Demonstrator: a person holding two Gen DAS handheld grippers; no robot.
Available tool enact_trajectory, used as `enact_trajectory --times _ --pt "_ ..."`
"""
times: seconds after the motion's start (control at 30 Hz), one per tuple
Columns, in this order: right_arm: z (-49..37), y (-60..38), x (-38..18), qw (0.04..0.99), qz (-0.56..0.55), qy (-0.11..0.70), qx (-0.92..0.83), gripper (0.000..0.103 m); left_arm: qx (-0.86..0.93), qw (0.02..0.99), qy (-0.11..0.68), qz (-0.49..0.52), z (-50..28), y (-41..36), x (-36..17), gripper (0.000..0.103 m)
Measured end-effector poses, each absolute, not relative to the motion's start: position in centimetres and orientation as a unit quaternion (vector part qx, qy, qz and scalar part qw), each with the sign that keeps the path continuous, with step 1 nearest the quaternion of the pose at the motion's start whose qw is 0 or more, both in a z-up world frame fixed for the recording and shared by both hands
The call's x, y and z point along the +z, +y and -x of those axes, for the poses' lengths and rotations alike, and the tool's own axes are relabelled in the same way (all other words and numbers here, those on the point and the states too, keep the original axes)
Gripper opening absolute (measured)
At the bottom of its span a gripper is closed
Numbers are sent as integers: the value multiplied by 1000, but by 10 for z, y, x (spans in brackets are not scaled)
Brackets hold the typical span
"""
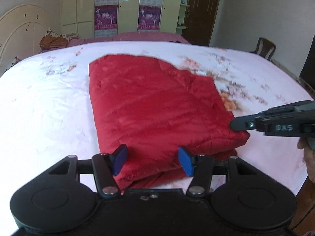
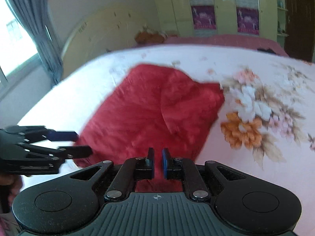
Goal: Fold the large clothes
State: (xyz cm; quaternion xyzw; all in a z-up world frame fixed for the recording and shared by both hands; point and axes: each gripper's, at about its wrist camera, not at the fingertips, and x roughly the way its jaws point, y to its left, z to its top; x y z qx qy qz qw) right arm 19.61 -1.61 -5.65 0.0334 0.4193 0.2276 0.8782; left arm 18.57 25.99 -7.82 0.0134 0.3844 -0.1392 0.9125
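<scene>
A red quilted garment (image 1: 153, 102) (image 2: 153, 114) lies folded into a thick rectangle on the flowered white bed sheet (image 1: 49, 98) (image 2: 256, 157). My left gripper (image 1: 153, 160) (image 2: 83, 143) is open. Its blue pads (image 1: 120, 159) stand wide apart over the garment's near edge and press on nothing. My right gripper (image 2: 158, 161) (image 1: 234, 124) is shut to a narrow slit. Its tip is at the garment's near right corner, with red cloth showing behind the slit. Whether the tip touches the cloth I cannot tell.
A cream headboard (image 1: 17, 29) and a patterned brown cushion (image 1: 53, 40) are at the bed's far left. A wardrobe (image 1: 126, 9), a dark door (image 1: 202, 9) and a wooden chair (image 1: 264, 47) stand beyond. A grey curtain (image 2: 39, 29) hangs by the window. A hand (image 1: 309, 157) shows at the right edge.
</scene>
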Motion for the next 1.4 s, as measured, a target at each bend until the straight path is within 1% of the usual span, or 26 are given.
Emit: enact_trajectory --times 0.1,0.23,0.43,0.63,0.67,0.7,0.77,0.8,0.83,0.87,0.93,1.4 --pt "-201 -16 -73 869 -45 442 217 9 -134 913 386 -8 -185 262 -87 56" --pt "-201 -18 -69 870 -58 440 217 9 -128 915 382 3 -183 270 -85 55" --pt "-183 -30 -43 883 -70 410 218 9 -118 920 374 8 -174 276 -76 55" --pt "-155 -37 -6 900 -75 367 224 9 -125 935 332 8 -146 262 -42 55" --pt "-149 -40 -2 902 -76 362 222 9 -123 938 325 6 -140 259 -36 60" --pt "-144 -43 2 905 -79 356 218 9 -118 941 318 7 -135 257 -32 77" --pt "-134 -50 7 910 -84 351 205 10 -100 948 303 12 -124 252 -25 102" --pt "-130 -53 8 912 -86 352 191 10 -85 952 294 14 -117 249 -22 103" --pt "-127 -56 8 913 -87 356 179 39 -74 952 296 12 -113 246 -20 103" --pt "-121 -59 9 915 -90 356 165 99 -69 950 305 7 -110 241 -19 103" --pt "-107 -65 13 925 -94 333 159 103 -71 944 321 -3 -102 233 -16 103" --pt "-41 -61 23 934 -47 337 112 103 -76 951 300 3 -35 203 4 103"
